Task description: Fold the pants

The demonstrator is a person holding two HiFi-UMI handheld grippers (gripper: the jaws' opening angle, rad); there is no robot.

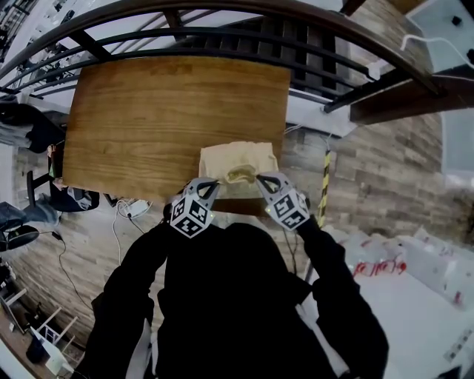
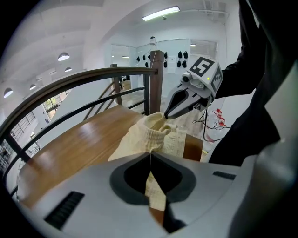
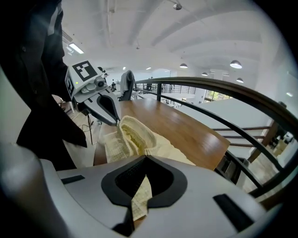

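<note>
Cream-coloured pants lie in a folded bundle at the near edge of the wooden table. My left gripper is shut on the near left corner of the cloth, and my right gripper is shut on the near right corner. In the left gripper view the pants run from between the jaws up to the ribbed waistband, with the right gripper pinching its far side. In the right gripper view the pants bulge upward between the two grippers, and the left gripper holds the far edge.
A dark curved metal railing runs around the far side of the table. A wooden post stands at the table's far corner. Cables lie on the floor at the left, beside a yellow-black striped pole at the right.
</note>
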